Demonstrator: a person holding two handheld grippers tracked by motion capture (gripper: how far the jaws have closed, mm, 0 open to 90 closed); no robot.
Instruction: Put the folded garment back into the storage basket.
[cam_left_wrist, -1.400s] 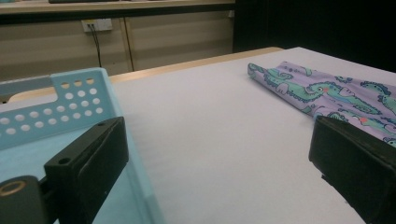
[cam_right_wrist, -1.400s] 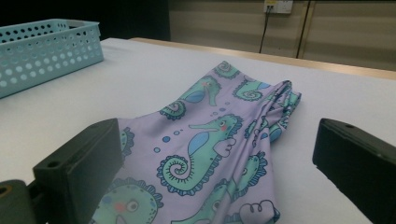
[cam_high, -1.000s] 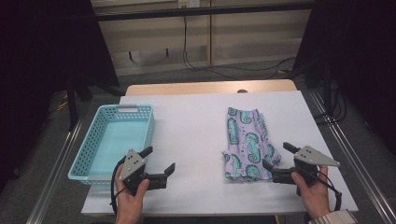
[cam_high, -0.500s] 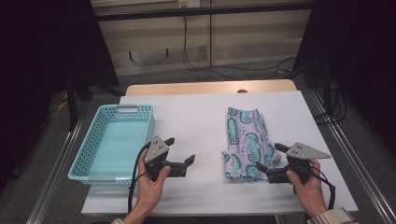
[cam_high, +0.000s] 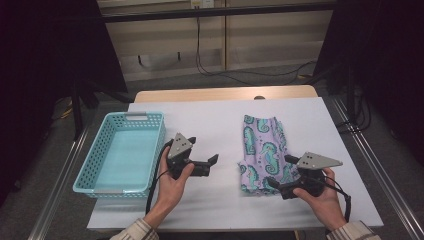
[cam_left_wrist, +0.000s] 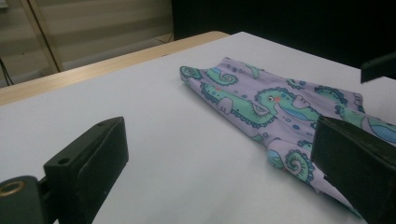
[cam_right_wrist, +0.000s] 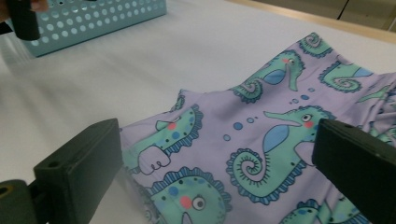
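Left gripper (cam_high: 209, 162): jaws wide apart, empty, above table (cam_high: 210, 120) between basket (cam_high: 123, 150) and cloth (cam_high: 262, 152). Right gripper (cam_high: 280, 172): jaws wide apart, empty, over cloth's near edge. Cloth flat, right half of table.

looks like a lab setup, white counter (cam_high: 210, 125) on metal rails, dark curtains at 9 and 3 o'clock, loose cables (cam_high: 235, 75) on the floor at 12

Light comes from overhead and is even on the white rectangular tabletop (cam_high: 215, 125); the room beyond is dark, near black at both sides. Shadows under the hands are soft and short. No hard glare. In both gripper views the black near jaws are soft and out of focus, while the lilac seahorse-print cloth (cam_right_wrist: 261, 140) is fairly sharp.
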